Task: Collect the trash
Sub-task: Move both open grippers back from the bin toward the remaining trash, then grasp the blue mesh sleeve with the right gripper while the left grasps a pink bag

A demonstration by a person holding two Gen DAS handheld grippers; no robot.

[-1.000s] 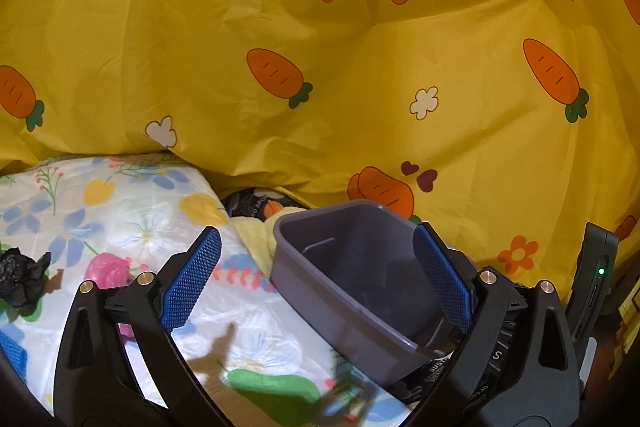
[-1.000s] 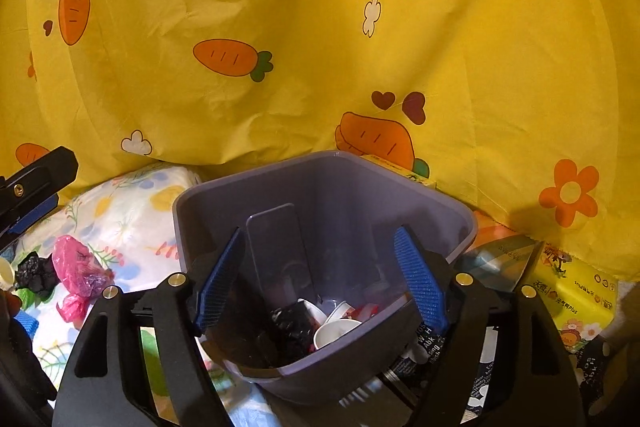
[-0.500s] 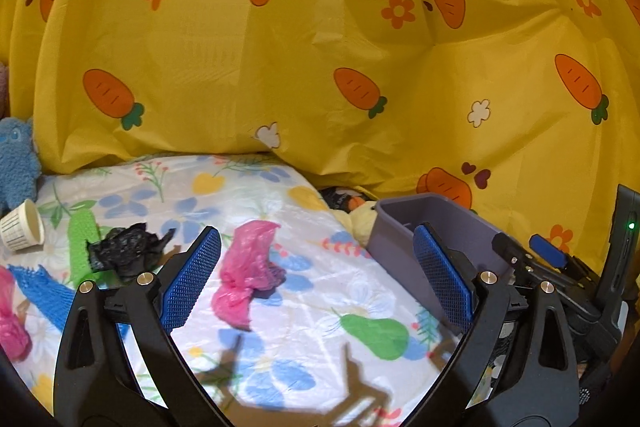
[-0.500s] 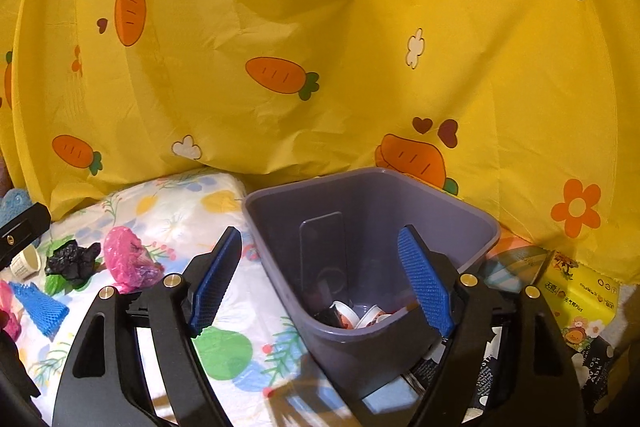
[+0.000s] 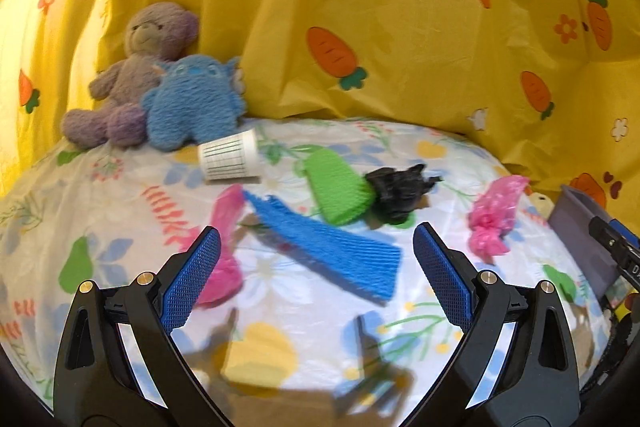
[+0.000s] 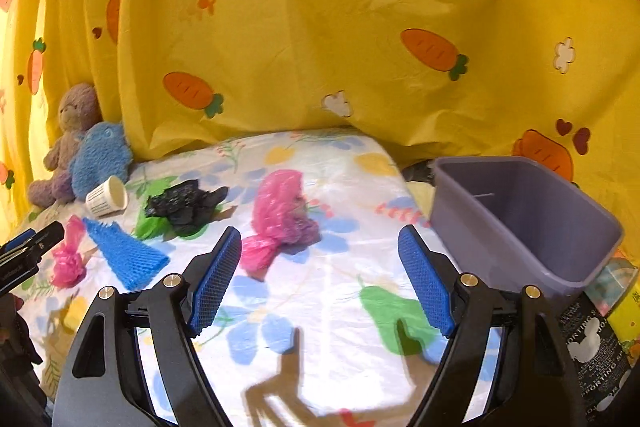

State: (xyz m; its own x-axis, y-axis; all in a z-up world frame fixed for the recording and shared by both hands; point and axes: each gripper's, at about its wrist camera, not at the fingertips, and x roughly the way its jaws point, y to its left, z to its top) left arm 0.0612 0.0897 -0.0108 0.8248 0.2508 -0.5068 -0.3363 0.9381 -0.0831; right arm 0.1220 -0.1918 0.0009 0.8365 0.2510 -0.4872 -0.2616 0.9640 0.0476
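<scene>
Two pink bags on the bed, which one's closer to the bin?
The bigger pink bag, lying mid-bed between the black bag and the grey bin. The smaller pink one sits at the far side, beside the blue net.

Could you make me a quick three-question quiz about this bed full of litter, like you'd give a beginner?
1. True or false: the paper cup stands upright.
2. Which piece of trash lies nearest ahead of the right claw?
A. the black bag
B. the large pink bag
C. the blue foam net
3. Fill in: the grey bin stands off the bed's ____ edge, seen from the right claw's camera.

Key
1. False: it lies on its side by the blue plush toy.
2. B: it lies just beyond the claw's open fingers.
3. Right.
</scene>
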